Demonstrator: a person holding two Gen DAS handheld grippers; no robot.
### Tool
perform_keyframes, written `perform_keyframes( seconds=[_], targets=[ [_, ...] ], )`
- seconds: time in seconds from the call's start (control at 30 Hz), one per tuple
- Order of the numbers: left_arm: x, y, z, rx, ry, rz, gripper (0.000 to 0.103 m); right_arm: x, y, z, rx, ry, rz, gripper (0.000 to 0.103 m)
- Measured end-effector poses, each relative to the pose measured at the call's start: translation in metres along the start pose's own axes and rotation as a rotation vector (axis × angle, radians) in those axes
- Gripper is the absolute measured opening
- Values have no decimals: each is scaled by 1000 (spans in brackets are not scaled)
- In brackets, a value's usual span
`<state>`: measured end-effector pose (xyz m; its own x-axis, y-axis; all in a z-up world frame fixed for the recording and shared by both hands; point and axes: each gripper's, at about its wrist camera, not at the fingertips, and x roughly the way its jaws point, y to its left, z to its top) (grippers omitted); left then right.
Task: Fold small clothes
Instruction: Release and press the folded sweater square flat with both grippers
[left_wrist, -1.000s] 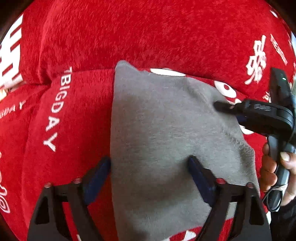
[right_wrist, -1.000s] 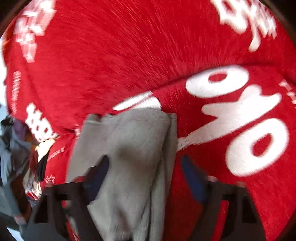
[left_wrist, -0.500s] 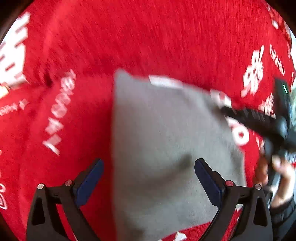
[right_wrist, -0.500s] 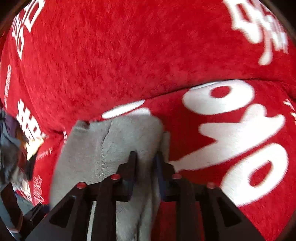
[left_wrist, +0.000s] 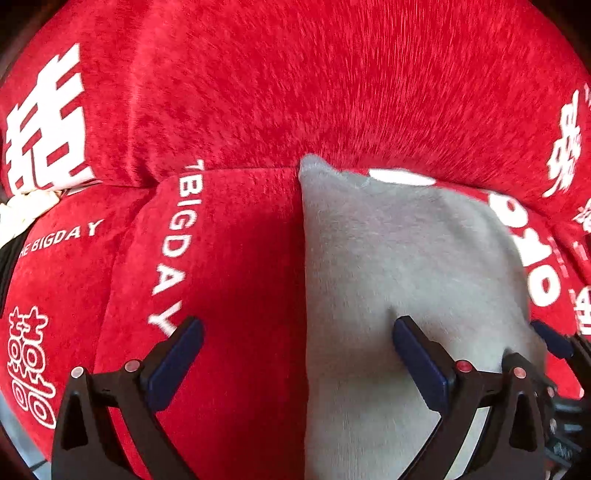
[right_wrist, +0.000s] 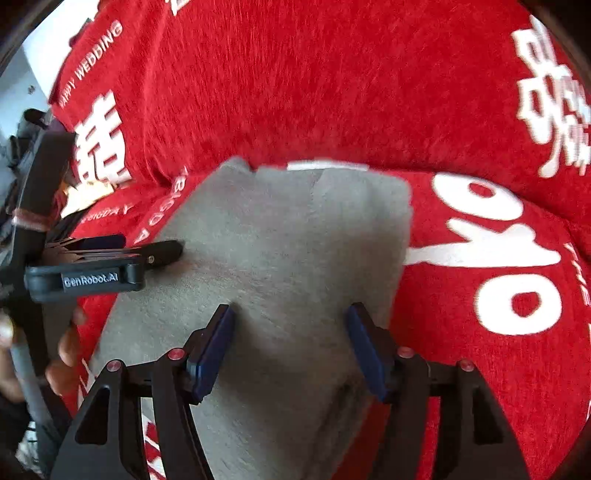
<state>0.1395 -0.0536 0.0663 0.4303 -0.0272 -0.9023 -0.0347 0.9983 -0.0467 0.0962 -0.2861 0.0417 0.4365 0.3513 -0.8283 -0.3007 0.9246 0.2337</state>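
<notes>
Both grippers, left gripper and right gripper, have just spread open, releasing one folded grey garment.

Left gripper, own wrist view: black angular finger arms with triangular cut-outs, dark blue flat pads, small red round fasteners at the finger joints. Right gripper, own wrist view: same black frame, same blue pads, four red fasteners in a row. Left gripper as seen from the right wrist view: black housing lettered "GenRobot.AI" in white, slim black fingers, reddish band around the upright black handle.
</notes>
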Motion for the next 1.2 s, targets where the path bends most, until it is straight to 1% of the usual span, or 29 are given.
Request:
perform_keyframes(
  seconds=[0.03,0.07,0.1,0.13,0.2,0.27,0.33,0.43,0.47,0.5,0.57,0.67,0.77,0.87,0.93,0.97,1.0,1.07,1.13,1.2],
  targets=[
    [-10,4,-3,-9,-20,-20,102,-6,-1,-2,14,16,-37,68],
    [-22,8,-10,-18,-47,-47,102,-19,0,-6,28,16,-54,68],
    [-30,11,-18,-23,-62,-67,102,-31,3,-10,19,-14,-43,68],
    [-33,11,-22,-18,-63,-74,102,-46,11,-16,-6,-54,-34,68],
    [-35,8,-35,13,-75,-52,102,-61,27,-22,-46,-87,-32,68],
    [-30,3,-46,51,-64,-13,102,-62,46,-28,-77,-94,-8,69],
    [-24,1,-56,65,-52,-10,102,-51,64,-36,-116,-70,-5,69],
    [-15,-1,-71,100,-31,16,102,-26,73,-51,-150,-8,-67,69],
    [-11,-1,-77,109,-22,19,102,-13,72,-60,-154,25,-102,69],
    [-9,0,-82,111,-20,20,102,-10,70,-65,-149,33,-112,69],
    [-9,2,-91,101,-29,11,102,-16,67,-76,-136,-22,-105,69],
    [-12,5,-97,80,-26,-6,102,-23,71,-85,-135,-25,-122,69],
    [-16,8,-102,87,-28,-10,102,-27,78,-92,-158,-19,-145,69],
    [-30,9,-107,102,-58,-18,102,-36,83,-96,-169,12,-153,70],
    [-38,12,-106,100,-86,-28,102,-49,84,-91,-141,16,-117,72],
    [-39,13,-105,95,-93,-32,102,-60,84,-86,-126,-13,-85,74],
    [-40,14,-103,91,-100,-31,102,-66,85,-81,-122,-37,-79,79],
    [-37,16,-100,81,-98,-24,102,-75,86,-65,-121,-86,-98,79],
    [-28,19,-97,66,-78,-25,102,-73,84,-50,-117,-92,-97,79],
    [-18,22,-95,51,-54,-36,102,-58,80,-28,-100,-77,-97,79]
  ],
)
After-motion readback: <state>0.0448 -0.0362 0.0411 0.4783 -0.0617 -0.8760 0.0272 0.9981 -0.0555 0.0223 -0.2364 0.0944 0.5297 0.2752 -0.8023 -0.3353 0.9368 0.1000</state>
